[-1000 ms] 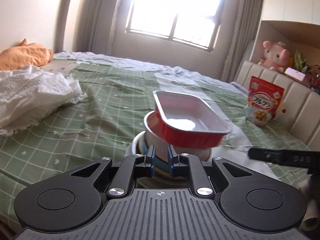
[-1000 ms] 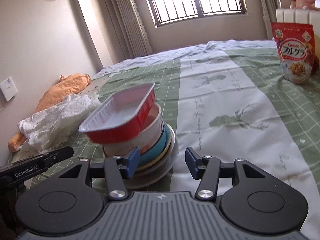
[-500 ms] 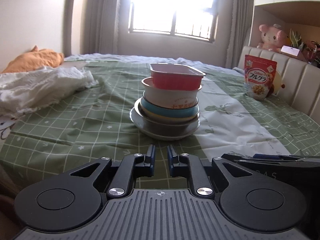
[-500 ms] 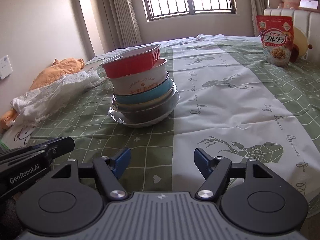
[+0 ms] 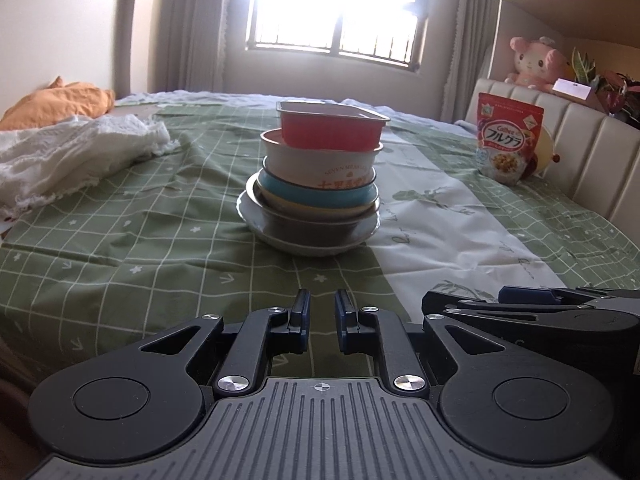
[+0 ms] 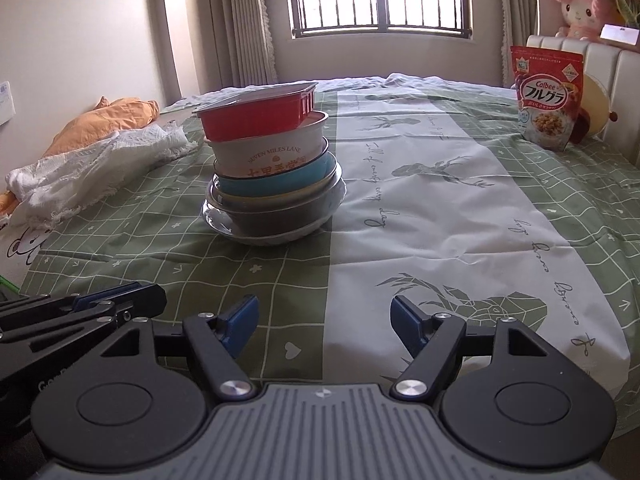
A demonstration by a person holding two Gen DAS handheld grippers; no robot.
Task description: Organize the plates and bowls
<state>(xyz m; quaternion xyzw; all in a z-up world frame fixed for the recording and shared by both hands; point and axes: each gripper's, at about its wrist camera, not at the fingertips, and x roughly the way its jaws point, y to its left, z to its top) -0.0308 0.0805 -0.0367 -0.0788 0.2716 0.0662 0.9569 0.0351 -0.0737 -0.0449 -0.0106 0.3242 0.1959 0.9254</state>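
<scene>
Dish stack (image 5: pixel 314 184) sits mid-bed at 12 o'clock, clear of both grippers. Left gripper (image 5: pixel 320 320) is together, empty; right gripper (image 6: pixel 324 320) is opening, nothing between. Risk: red foil tray (image 6: pixel 256 114) rides askew on the white bowl (image 6: pixel 268 152); soft bedding could tip it.

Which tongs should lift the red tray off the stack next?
Right, probably. The right tongs are opening with nothing between them, while the left tongs are shut and empty. Both sit back from the stack; the red tray rests tilted on top of the white bowl.
</scene>
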